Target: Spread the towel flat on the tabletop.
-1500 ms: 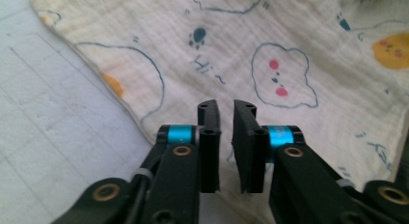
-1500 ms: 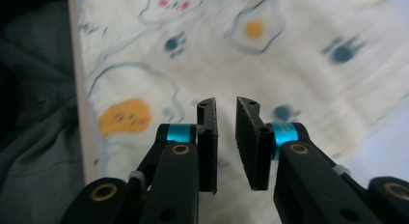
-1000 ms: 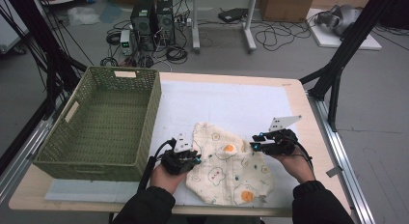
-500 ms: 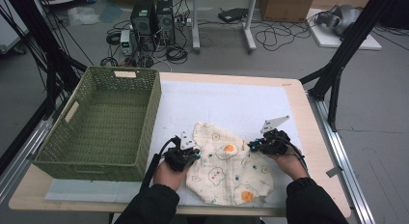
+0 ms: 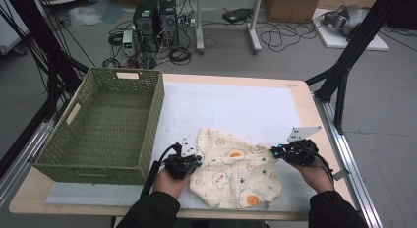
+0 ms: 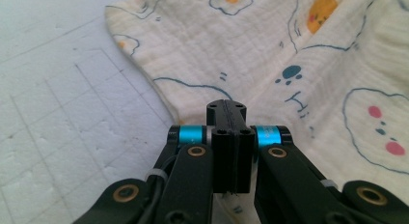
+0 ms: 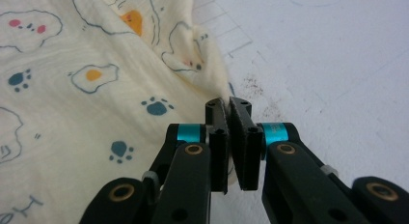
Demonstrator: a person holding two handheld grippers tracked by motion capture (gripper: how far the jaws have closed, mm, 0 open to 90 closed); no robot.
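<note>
A cream cloth (image 5: 236, 174) printed with fried eggs and paw marks lies rumpled on the white mat (image 5: 236, 105) near the table's front. My left gripper (image 5: 195, 161) is at the cloth's left edge. In the left gripper view its jaws (image 6: 225, 108) are pressed together over the hem of the cloth (image 6: 289, 64). My right gripper (image 5: 274, 151) is at the cloth's right corner. In the right gripper view its jaws (image 7: 227, 104) pinch a raised fold of the cloth (image 7: 72, 89).
A green woven basket (image 5: 157, 105) stands empty on the left of the table, close to my left hand. The white mat stretches bare behind the cloth. Cables and computer cases lie on the floor beyond the table's far edge.
Both grippers have shut at the cloth's edges. The right gripper has shifted a little to the right, and the left has stayed put.
</note>
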